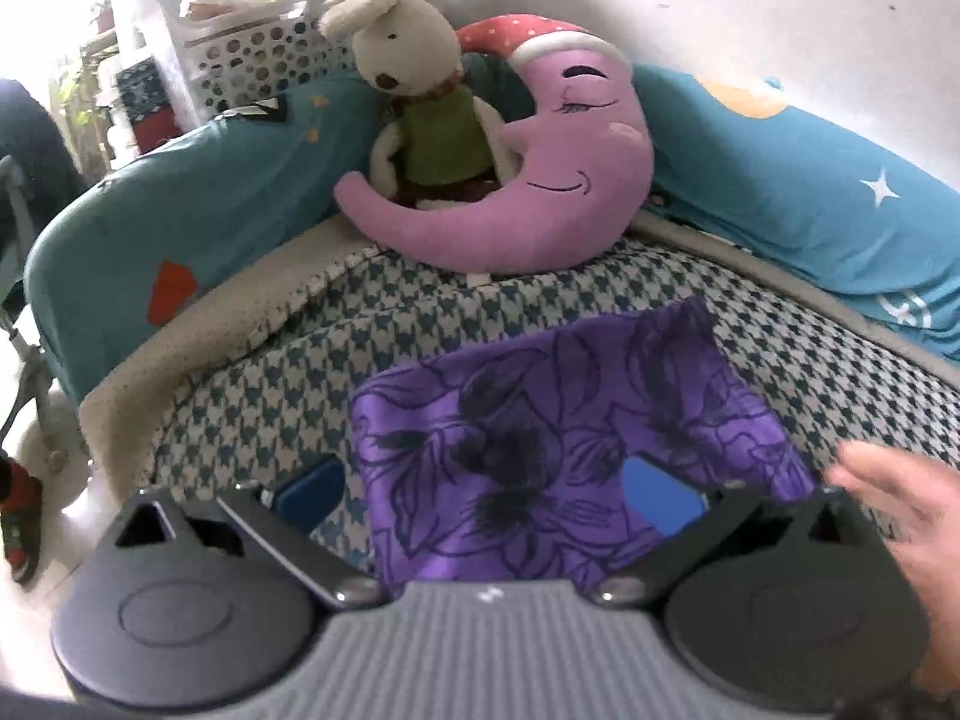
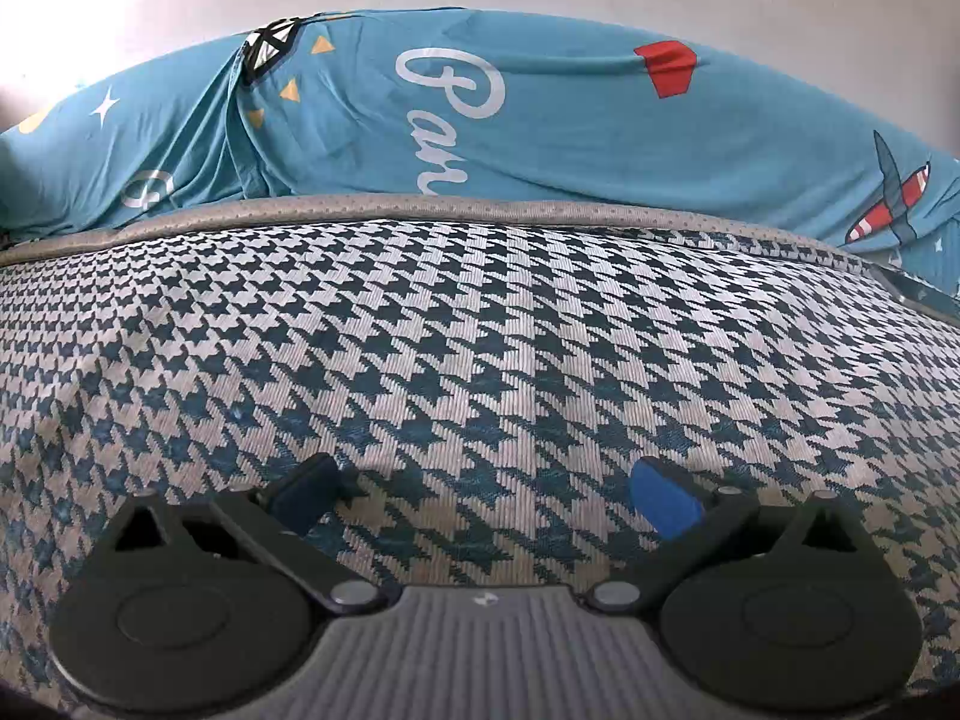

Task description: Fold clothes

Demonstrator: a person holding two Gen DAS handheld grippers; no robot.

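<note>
A purple garment with a dark flower print (image 1: 558,420) lies folded into a rough rectangle on the houndstooth mat (image 1: 252,420). My left gripper (image 1: 486,495) hovers over its near edge, open, with its left finger over the mat and its right finger over the cloth, holding nothing. A person's bare hand (image 1: 906,498) reaches in at the right, by the garment's right edge. In the right wrist view my right gripper (image 2: 486,495) is open just above bare houndstooth mat (image 2: 480,330), with no garment in sight.
A purple moon cushion (image 1: 540,192) with a stuffed rabbit (image 1: 420,90) sits at the mat's far end. Teal printed pillows (image 1: 810,192) (image 2: 540,120) line the far and right sides. A white perforated basket (image 1: 258,54) stands behind, and the bed's left edge drops to the floor.
</note>
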